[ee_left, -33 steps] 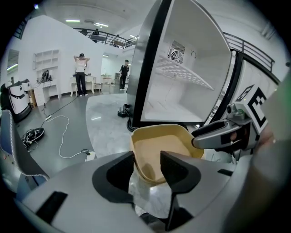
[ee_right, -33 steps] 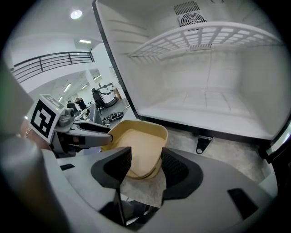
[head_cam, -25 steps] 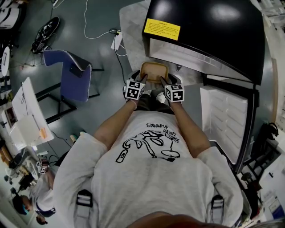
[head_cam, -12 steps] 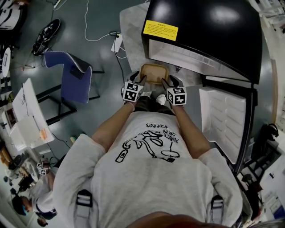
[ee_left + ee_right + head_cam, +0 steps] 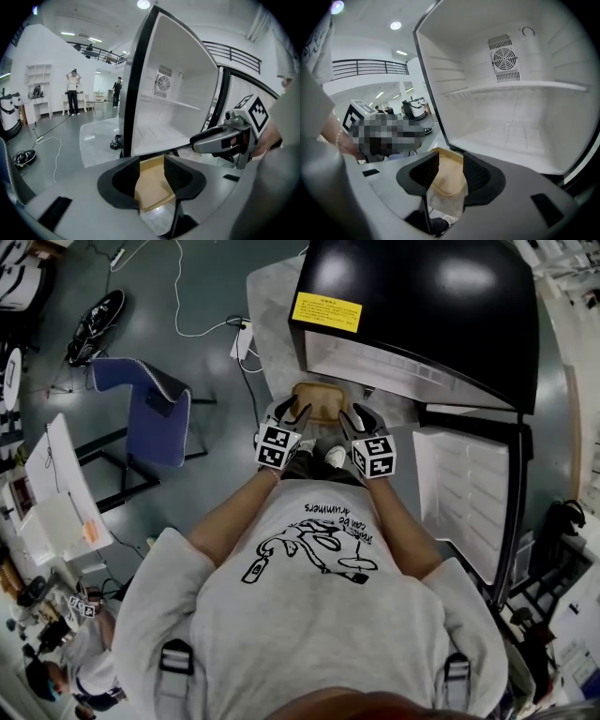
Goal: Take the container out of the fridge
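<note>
Quickly: 1 tan container (image 5: 322, 399) lies on the pale mat (image 5: 267, 306) just before the 1 open fridge (image 5: 412, 306), its near corners hidden behind the 2 grippers. Left gripper (image 5: 152, 166) and right gripper (image 5: 449, 164) have jaws part spread, just been closing. The container shows through each gap, no pad pressing it. Fridge interior is hidden in head view. 1 blue chair (image 5: 155, 413) stands at left.
</note>
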Tool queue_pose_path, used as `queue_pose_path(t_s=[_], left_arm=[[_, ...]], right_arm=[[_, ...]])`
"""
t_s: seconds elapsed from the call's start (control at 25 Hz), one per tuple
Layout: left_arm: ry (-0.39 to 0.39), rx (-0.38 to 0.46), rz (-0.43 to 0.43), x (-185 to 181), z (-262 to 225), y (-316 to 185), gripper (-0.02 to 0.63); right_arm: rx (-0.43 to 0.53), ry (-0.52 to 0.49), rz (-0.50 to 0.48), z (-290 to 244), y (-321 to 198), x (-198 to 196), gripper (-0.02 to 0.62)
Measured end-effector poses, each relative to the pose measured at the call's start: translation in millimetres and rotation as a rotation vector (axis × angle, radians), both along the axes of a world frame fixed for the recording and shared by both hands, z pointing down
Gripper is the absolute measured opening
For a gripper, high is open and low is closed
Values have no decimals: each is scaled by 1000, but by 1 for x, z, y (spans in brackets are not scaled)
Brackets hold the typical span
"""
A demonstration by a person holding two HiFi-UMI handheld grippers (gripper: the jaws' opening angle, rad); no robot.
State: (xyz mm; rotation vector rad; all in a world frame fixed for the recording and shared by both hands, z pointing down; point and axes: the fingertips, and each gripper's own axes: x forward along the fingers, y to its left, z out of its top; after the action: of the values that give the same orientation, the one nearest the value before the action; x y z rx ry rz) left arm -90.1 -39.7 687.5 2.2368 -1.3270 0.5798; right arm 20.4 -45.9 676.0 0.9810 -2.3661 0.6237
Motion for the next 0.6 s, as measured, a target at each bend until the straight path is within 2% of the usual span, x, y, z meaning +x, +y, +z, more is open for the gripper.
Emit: queue_pose_path(t_s=[0.6], left_arm=[[134, 244, 74, 37, -146, -6, 67]], right_arm=[[208, -109, -19, -144, -9, 1, 74]])
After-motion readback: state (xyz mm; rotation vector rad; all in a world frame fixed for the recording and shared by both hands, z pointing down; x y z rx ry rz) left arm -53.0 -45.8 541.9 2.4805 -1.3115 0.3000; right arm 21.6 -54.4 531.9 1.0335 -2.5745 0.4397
